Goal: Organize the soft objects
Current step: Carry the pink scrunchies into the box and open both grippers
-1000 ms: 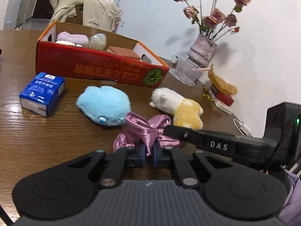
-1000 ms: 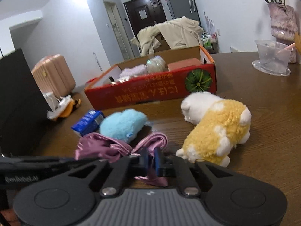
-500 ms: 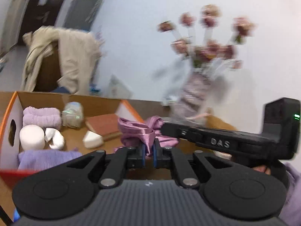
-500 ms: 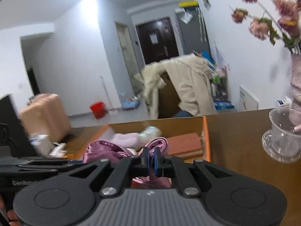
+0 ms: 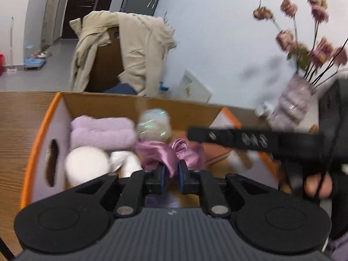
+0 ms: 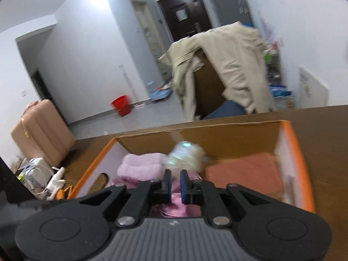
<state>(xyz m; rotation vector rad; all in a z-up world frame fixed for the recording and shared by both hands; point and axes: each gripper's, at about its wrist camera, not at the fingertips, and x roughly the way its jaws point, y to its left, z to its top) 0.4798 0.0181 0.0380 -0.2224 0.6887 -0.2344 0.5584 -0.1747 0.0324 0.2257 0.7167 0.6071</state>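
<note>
A purple satin cloth (image 5: 152, 154) hangs over the open cardboard box (image 5: 43, 117). My left gripper (image 5: 170, 174) has a fold of it between its pads, and its jaws are opening. One finger (image 5: 228, 137) of the right gripper reaches in from the right, its tip beside the cloth. In the right wrist view my right gripper (image 6: 174, 180) is above the box (image 6: 291, 134). Its jaws are opening with a bare gap between the pads, and pink fabric (image 6: 174, 206) shows below them. In the box lie a lilac towel (image 5: 102, 132), a white ball (image 5: 87, 165) and a shiny wrapped ball (image 5: 154, 124).
An orange-brown block (image 6: 241, 174) fills the box's right side. A vase of dried roses (image 5: 291, 106) stands on the wooden table (image 5: 17, 119) to the right. Behind the table is a chair draped with a beige coat (image 6: 228, 65). A suitcase (image 6: 41, 130) and red bucket (image 6: 121, 105) are on the floor.
Both grippers lifted the satin cloth off the table and carried it over the box. The plush toys have left the view. Both pairs of jaws have parted slightly.
</note>
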